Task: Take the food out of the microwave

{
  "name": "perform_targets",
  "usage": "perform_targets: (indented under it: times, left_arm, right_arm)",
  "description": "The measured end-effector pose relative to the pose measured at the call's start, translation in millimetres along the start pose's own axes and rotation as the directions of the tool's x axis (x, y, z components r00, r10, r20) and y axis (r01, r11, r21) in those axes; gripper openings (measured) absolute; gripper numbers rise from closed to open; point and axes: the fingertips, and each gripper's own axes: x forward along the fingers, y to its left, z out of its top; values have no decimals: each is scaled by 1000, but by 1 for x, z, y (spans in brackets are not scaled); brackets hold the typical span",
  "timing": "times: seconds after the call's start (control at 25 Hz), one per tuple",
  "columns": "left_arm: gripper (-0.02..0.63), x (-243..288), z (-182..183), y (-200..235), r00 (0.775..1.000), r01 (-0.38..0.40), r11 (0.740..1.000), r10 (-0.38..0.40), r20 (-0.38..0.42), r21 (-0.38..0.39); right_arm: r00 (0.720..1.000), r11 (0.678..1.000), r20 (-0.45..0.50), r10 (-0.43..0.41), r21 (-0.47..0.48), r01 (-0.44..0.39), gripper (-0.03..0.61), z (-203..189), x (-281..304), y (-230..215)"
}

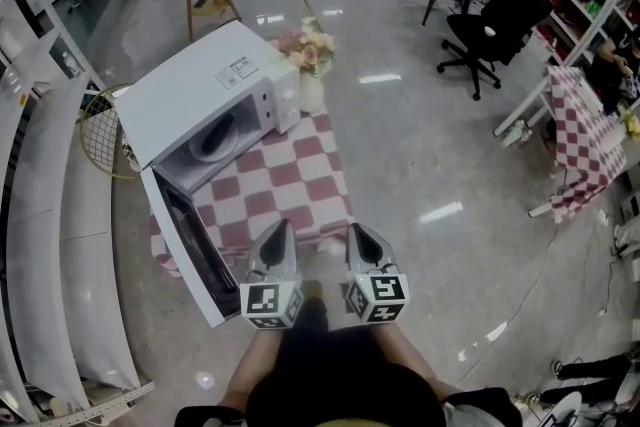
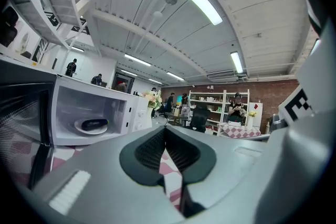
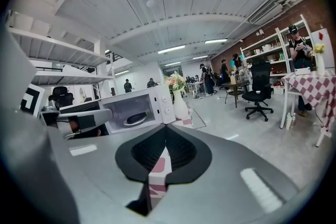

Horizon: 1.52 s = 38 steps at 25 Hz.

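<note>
Two abreast, closed; left claw (image 1: 281, 227), right claw (image 1: 358, 230)

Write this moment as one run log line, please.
microwave: door open | food: dark piece on plate, inside | left gripper: shut, empty | right gripper: shut, empty | step: food not yet reached

Nothing legible; the label (image 1: 238, 70) on the microwave (image 1: 185, 100) is too small.
</note>
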Motion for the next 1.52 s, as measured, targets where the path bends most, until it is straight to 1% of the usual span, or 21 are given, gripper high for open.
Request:
perform_targets:
  times: [0.2,0.4,0.8,1.04,1.32,1.52]
  left_arm:
    - [9,13,2,10,1000,-13,1000,13,8,-11]
    - [9,26,2,23,1000,-26,1000,26,4,7]
    - [9,39,7,39,999,-44,999,44,27,14]
    - [9,35,5,44,997,-64,998,64,32,3]
    - [9,26,3,45,997,-77,997,77,27,11]
    - [9,20,-1,45,996,-90,996,90,17,4]
  right_arm:
    - [1000,1000,-10,13,-13,-13,0,3,16,1]
    - [1000,999,-12,22,-28,-22,0,8,35,3]
    - [998,997,2,57,-58,-57,0,19,64,14]
    - [997,994,-12,81,-76,-81,0,17,67,20]
    - [998,996,-3,60,-65,-60,0,17,62,16]
    - [997,995,-15,72,-66,-73,0,12,59,20]
